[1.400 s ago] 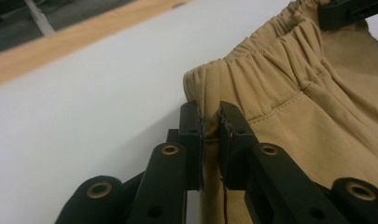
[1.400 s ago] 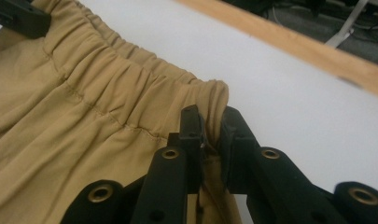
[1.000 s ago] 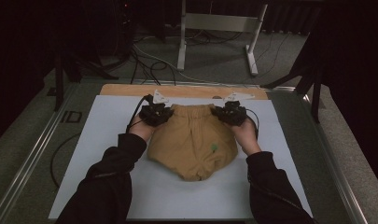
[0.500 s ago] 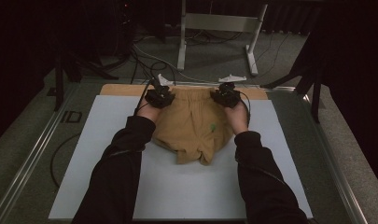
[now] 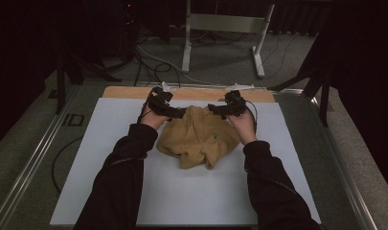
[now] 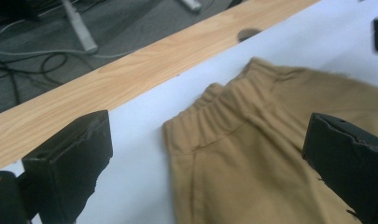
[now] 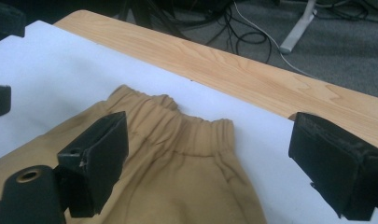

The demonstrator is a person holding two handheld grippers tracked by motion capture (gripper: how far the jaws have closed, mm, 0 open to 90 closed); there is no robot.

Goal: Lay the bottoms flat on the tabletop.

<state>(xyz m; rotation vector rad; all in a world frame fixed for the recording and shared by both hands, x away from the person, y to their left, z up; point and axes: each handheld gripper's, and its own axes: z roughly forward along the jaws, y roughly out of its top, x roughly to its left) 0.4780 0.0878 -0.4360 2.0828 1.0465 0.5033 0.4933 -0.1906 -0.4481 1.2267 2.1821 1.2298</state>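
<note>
- Tan shorts [image 5: 197,137] are lying on the white tabletop [image 5: 110,143], waistband now nearer the wooden far edge [image 5: 129,92] than a second ago.
- Left claw [image 5: 178,112] and right claw [image 5: 215,109] have just been opening; both released, waistband corners lying unpinched between jaws; placement looking finished.
- "ID" is reading beside the tabletop [image 5: 73,120].

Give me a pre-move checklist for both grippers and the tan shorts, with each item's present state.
1. Left gripper jaws open, just opened, nothing pinched: ok.
2. Right gripper jaws open, just opened, nothing pinched: ok.
3. Tan shorts released on the white sheet: ok.
4. Waistband lying clear of the wooden edge: ok.
5. Shorts spread flat: not ok, the near end is bunched.
6. Cloth free of the jaws' tips: cannot tell.
</note>
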